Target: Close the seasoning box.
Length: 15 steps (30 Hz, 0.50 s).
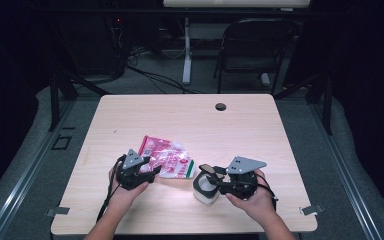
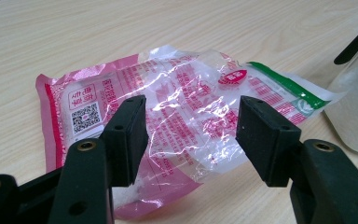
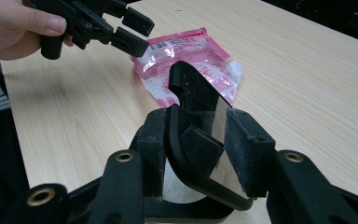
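Salt, or some white powder like it, sits in the glass jar (image 1: 206, 189); the pink packet (image 1: 166, 157) lies flat and seemingly emptied on the tabletop (image 1: 260, 130). Left claw (image 2: 191, 135) hangs released over the packet. Right claw (image 3: 193, 149) straddles the jar's hinged lid (image 3: 191, 93), pads loose; closing remains.

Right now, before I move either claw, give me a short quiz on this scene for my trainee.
1. True or false: the left claw is clamped on the pink packet.
2. What stands between the jaws of the right claw? A) the packet B) the black lid of the jar C) a spoon
3. What colour is the stripe at the packet's end nearest the jar?
Key: 1 false, its jaws are open and empty; 2 B; 3 green.
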{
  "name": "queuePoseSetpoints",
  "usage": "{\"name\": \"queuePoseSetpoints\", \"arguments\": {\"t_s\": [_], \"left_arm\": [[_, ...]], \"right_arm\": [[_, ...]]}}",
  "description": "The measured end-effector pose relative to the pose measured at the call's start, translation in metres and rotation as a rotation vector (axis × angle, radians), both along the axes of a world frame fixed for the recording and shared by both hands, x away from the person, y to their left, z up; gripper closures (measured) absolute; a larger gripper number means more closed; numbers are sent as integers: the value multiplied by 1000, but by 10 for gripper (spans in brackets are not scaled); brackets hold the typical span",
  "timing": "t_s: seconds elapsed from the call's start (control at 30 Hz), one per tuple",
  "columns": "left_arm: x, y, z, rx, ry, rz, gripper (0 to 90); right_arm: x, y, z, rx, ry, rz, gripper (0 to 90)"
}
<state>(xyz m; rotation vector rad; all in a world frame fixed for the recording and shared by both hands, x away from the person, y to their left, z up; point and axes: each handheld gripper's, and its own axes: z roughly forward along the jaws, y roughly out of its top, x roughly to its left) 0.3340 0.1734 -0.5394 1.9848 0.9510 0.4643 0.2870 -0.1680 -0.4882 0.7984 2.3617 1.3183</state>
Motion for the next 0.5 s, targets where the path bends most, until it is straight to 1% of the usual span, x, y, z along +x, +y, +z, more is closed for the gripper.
{"name": "queuePoseSetpoints", "arguments": {"t_s": [0.5], "left_arm": [[0, 0, 0, 0, -1, 3, 431]], "right_arm": [[-1, 2, 0, -9, -3, 5, 590]]}}
